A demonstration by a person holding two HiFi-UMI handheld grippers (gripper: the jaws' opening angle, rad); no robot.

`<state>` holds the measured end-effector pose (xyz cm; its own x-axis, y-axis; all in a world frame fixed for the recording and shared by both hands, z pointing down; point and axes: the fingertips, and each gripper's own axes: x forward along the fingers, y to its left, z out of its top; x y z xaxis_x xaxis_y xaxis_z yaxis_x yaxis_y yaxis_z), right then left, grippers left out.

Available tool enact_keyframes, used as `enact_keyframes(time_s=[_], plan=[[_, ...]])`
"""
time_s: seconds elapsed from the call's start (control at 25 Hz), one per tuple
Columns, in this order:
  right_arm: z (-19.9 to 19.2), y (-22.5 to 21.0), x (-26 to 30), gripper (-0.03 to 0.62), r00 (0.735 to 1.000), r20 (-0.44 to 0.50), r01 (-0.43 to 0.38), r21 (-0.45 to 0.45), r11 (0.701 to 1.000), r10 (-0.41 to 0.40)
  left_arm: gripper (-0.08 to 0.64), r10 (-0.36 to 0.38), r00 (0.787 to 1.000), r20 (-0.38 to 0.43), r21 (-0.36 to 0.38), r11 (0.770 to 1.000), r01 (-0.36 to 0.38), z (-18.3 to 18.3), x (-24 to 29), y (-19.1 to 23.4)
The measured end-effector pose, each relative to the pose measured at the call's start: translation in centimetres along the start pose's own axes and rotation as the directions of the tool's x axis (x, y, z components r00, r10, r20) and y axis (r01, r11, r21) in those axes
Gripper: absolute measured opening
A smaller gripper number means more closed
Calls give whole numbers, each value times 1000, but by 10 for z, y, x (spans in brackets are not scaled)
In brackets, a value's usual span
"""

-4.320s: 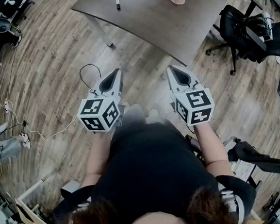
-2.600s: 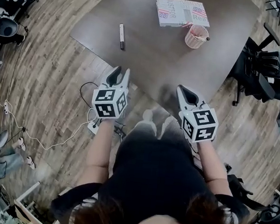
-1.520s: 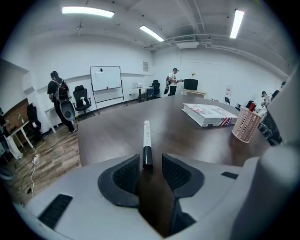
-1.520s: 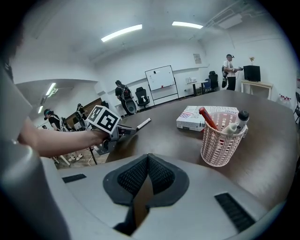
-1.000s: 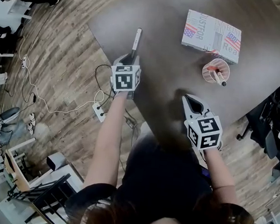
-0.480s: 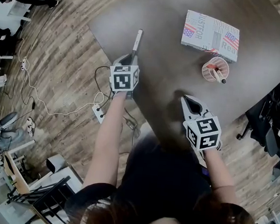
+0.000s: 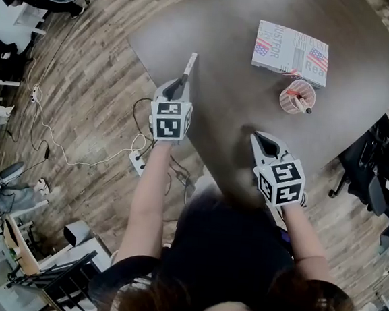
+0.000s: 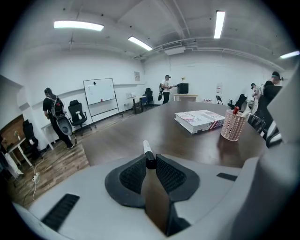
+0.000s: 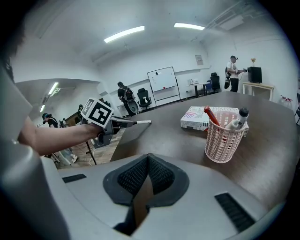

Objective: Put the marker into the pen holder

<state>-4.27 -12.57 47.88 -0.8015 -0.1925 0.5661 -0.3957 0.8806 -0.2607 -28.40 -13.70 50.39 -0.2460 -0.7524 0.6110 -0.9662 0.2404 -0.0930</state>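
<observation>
- Left gripper view shows the left gripper [image 8: 150, 164] clamped on only the black end of the slim white marker [image 8: 146, 147], well to the left of the pink mesh pen holder [image 8: 233, 125].
- Right gripper [image 9: 147, 161] hangs near the holder, its jaws together and empty.
- Risk: with so short an end grip the marker may pivot or slip, and the pens [image 9: 211, 116] already inside could block its tip.

The marker [image 7: 189, 64] has a white barrel and a black end; the pen holder [image 7: 298, 97], upper right of the head view, is pale pink lattice. The book [image 7: 291, 53] above it is white with stars-and-stripes flags, the table [image 7: 225, 32] dark brown, the floor [image 7: 85, 94] grey-brown wood planks.
</observation>
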Motion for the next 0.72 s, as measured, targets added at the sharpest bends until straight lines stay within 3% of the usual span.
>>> enact_keyframes(time_s=[0.24, 0.44, 0.56, 0.72], plan=[[7, 2, -9, 17, 999, 32, 26, -14, 1000, -26, 81, -41, 995, 92, 116, 993, 31, 38, -33, -17], [12, -2, -20, 17, 996, 56, 68, -19, 998, -67, 81, -142, 978, 155, 186, 976, 112, 76, -61, -46], [18, -11, -29, 17, 991, 78, 115, -22, 993, -113, 81, -237, 957, 166, 236, 952, 195, 97, -75, -72], [23, -31, -43, 17, 979, 102, 179, 0, 984, -178, 81, -358, 918, 170, 325, 900, 290, 124, -91, -114]])
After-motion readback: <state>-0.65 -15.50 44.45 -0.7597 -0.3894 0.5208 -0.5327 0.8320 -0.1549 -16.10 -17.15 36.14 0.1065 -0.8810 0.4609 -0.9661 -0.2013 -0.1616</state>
